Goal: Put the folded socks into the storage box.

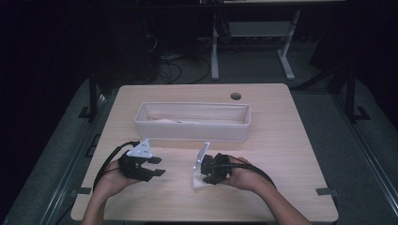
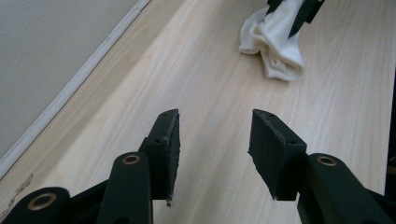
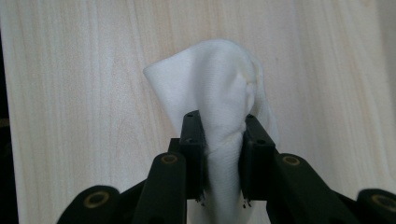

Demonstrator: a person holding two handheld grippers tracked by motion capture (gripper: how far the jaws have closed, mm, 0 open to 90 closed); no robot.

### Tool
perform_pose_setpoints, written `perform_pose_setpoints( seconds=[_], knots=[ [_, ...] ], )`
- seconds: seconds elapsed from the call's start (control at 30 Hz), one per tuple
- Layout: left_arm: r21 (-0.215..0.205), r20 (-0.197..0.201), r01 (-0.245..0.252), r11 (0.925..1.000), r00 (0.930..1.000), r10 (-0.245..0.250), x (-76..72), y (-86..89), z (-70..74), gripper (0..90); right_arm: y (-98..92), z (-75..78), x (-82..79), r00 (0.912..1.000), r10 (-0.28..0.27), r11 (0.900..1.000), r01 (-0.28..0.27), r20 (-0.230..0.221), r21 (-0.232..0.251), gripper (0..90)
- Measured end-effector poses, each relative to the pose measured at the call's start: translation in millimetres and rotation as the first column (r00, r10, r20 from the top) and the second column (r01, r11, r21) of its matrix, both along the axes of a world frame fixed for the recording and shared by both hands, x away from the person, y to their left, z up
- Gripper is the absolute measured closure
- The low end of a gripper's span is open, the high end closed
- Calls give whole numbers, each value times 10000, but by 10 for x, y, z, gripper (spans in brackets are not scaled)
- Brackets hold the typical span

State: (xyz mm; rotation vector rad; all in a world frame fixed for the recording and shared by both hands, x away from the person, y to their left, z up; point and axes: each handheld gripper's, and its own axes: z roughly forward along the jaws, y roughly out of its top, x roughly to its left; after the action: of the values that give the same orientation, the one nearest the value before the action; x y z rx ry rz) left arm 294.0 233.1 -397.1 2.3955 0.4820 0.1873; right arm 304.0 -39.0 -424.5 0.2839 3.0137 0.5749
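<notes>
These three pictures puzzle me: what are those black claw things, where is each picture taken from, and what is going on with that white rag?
No robot here: a person sits at a wooden table and holds a hand tool with two black jaws in each hand. The wide picture comes from a camera above, looking down; the forearms come in from the bottom. The other two pictures come from small cameras that ride on the tools and look along their jaws.

The left gripper has its jaws apart with bare table between them. The right gripper has its jaws pressed on a bunched white cloth, which lies on the table near the person. From above, that gripper sits over the cloth.

Further back stands a long, pale fabric bin, open on top.
</notes>
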Motion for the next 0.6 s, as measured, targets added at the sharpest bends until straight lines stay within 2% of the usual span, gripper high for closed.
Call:
perform_pose_setpoints(
  seconds=[0.07, 0.37, 0.6],
  knots=[
    [-21, 14, -28, 10000, 10000, 28, 0, 0, -1, 530, -32, 33, 4, 9999, -94, 9999, 94, -56, 57, 739],
    [-37, 12, -34, 10000, 10000, 34, -1, 3, -2, 530, -149, 182, 38, 9989, -337, 9991, 329, 320, 266, 738],
    [-56, 34, -36, 10000, 10000, 36, 0, 8, 1, 525, -219, 252, 84, 9983, -517, 9982, 509, 267, 313, 738]
  ],
)
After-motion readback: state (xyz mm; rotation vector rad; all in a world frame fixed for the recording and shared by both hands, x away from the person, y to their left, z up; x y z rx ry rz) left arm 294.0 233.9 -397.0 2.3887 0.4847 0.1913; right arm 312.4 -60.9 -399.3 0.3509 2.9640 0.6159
